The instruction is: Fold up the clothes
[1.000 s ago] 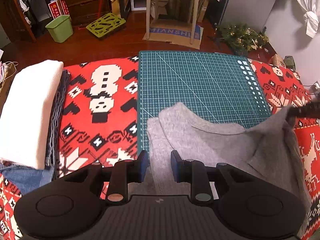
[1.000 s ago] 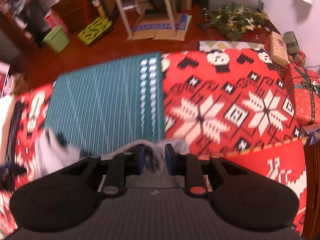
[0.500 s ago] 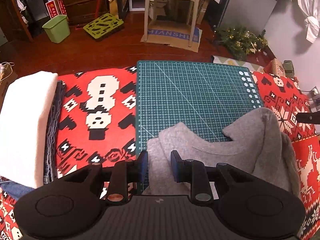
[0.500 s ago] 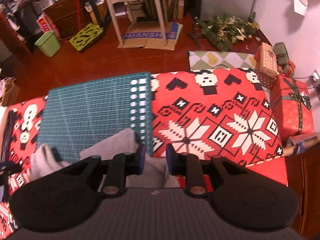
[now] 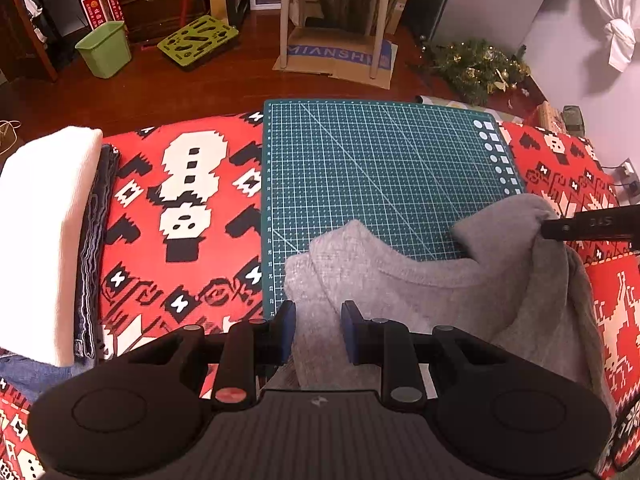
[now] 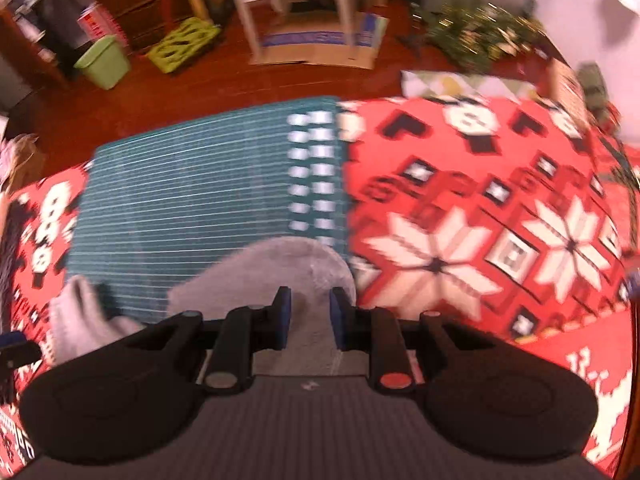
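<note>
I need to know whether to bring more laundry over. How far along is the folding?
Done: a folded stack, white piece on top, sits at the left of the table. In hand: the grey garment, gripped by the left tool and the right tool, lies bunched at the near edge of the green mat. Left: spreading it flat, folding it and stacking it.

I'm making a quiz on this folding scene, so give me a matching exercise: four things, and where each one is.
Things:
1. grey garment
2. white folded cloth
3. green bin
4. cutting mat

Places:
A. on the floor, far left
B. middle of the red patterned cover
C. left end of the cover, on a stack
D. near edge of the mat, between both grippers' fingers

Pairs: 1-D, 2-C, 3-A, 4-B
</note>
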A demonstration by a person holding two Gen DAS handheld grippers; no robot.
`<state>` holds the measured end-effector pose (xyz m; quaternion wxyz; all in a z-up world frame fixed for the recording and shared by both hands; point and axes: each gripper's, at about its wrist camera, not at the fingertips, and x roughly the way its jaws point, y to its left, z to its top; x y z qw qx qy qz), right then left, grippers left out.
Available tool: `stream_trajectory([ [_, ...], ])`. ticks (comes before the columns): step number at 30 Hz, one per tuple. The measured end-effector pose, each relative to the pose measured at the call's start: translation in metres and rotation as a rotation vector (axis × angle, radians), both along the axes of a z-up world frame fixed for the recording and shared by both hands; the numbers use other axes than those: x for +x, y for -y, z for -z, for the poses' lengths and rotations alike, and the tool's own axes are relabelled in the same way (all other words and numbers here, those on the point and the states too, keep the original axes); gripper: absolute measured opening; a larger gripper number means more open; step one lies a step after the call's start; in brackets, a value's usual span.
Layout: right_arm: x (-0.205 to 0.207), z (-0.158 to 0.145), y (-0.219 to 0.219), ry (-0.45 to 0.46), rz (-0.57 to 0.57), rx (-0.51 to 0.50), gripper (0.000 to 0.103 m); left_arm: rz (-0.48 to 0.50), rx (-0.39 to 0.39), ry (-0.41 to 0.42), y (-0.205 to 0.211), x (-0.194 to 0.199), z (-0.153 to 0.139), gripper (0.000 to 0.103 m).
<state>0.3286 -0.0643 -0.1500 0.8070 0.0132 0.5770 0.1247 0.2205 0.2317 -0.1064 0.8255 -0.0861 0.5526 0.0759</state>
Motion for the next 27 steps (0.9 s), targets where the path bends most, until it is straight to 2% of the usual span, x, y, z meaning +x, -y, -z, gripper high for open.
stream_trajectory([
  [7, -0.010, -0.007, 0.010, 0.008, -0.033, -0.007, 0.025, 0.010, -0.010, 0.003, 0.007, 0.004, 0.003, 0.025],
  [11, -0.016, -0.021, -0.010, 0.085, -0.104, -0.104, 0.024, 0.040, 0.000, 0.021, 0.014, 0.009, -0.001, 0.025],
  [17, -0.028, -0.040, -0.032, 0.109, -0.139, -0.062, 0.024, 0.049, -0.012, 0.023, 0.021, 0.020, 0.003, 0.025],
  [20, -0.021, -0.021, -0.030, 0.052, -0.084, -0.059, 0.024, 0.043, -0.015, 0.018, 0.024, 0.028, 0.009, 0.025],
  [23, -0.013, -0.008, -0.022, 0.014, 0.006, -0.012, 0.024, 0.037, 0.007, 0.024, 0.026, 0.035, 0.013, 0.026],
  [27, -0.010, -0.001, -0.019, 0.034, 0.042, -0.026, 0.024, -0.012, 0.047, 0.032, 0.023, 0.047, 0.018, 0.027],
])
